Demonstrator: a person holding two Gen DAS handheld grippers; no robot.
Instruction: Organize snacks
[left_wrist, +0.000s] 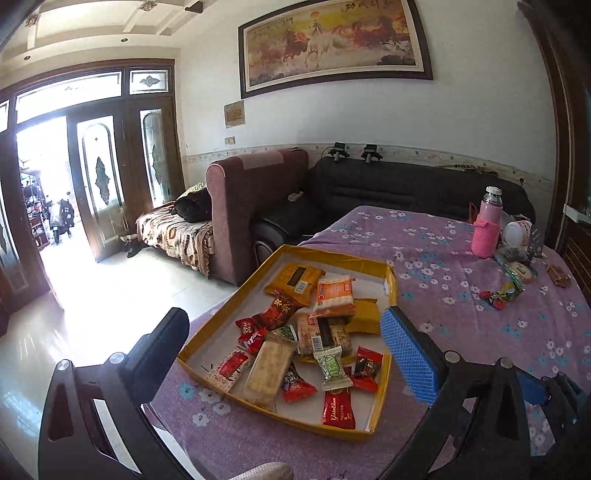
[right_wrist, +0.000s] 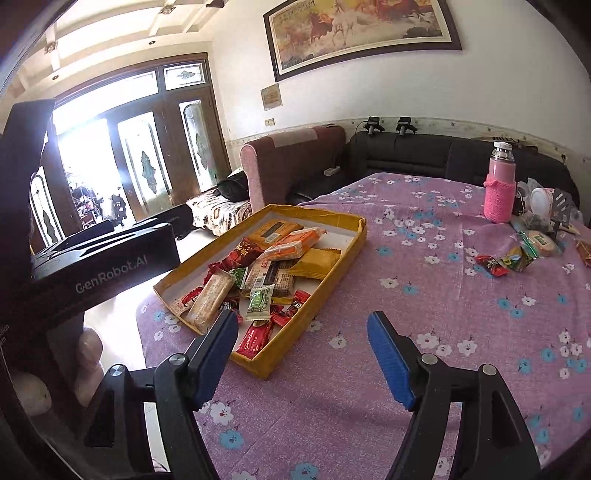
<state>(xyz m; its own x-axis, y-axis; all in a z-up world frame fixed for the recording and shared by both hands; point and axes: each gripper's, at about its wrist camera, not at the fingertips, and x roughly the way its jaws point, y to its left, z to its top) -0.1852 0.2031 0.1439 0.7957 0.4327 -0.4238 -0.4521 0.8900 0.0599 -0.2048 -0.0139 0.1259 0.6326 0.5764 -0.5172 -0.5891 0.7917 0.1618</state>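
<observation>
Most snacks already gathered in yellow tray (left_wrist: 371, 266), directly ahead of left tool (left_wrist: 284, 343) and ahead-left of right tool (right_wrist: 303, 354). Few loose wrapped snacks (right_wrist: 506, 260) remaining on bench (right_wrist: 424, 295), well ahead and right of both tools, near pink bottle (right_wrist: 499, 188). Judged mostly complete. Both tools held above bench, spread wide, gripping nothing.
</observation>
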